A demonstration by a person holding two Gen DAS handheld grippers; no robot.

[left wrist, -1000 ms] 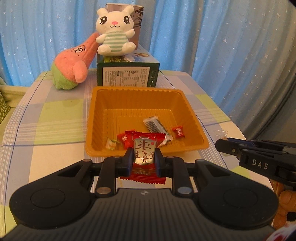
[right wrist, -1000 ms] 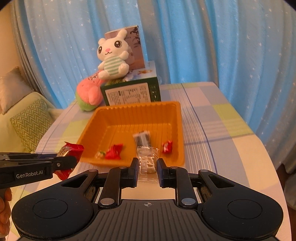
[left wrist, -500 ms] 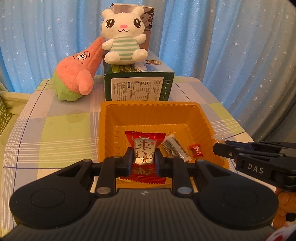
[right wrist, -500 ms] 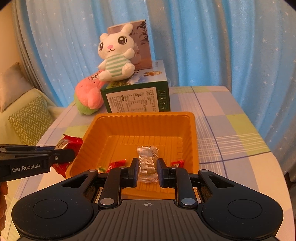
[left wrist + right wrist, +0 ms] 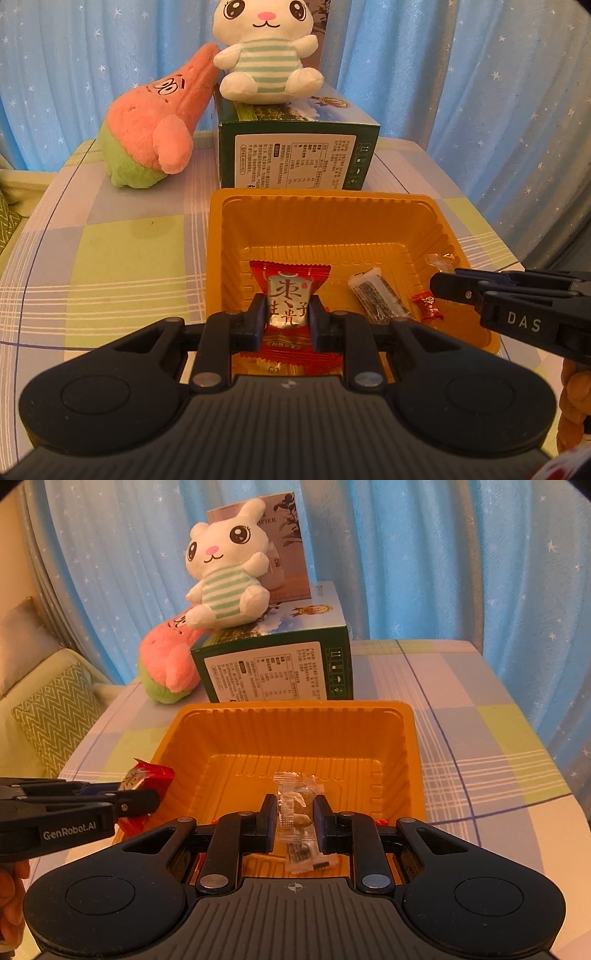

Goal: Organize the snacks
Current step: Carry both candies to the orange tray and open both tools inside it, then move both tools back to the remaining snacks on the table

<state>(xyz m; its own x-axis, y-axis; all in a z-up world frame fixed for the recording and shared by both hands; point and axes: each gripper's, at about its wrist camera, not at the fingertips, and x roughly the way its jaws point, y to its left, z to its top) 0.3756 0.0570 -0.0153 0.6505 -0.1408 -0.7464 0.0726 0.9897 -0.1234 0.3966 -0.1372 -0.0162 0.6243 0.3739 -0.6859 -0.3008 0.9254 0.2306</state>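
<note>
Now both loads hang over the orange tray point(image 5: 332, 214): my left gripper point(image 5: 286, 317) pinches the red packet point(image 5: 288, 295), my right gripper point(image 5: 294, 814) the clear packet point(image 5: 295, 805). Drop-off step; next, I'd part both jaws.

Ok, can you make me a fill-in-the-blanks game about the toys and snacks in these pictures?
1. The left gripper holds a ____ snack packet.
2. The white bunny sits on a green ____.
3. The right gripper holds a ____ wrapped snack.
4. The tray is ____.

Missing words: red; box; clear; orange
</note>
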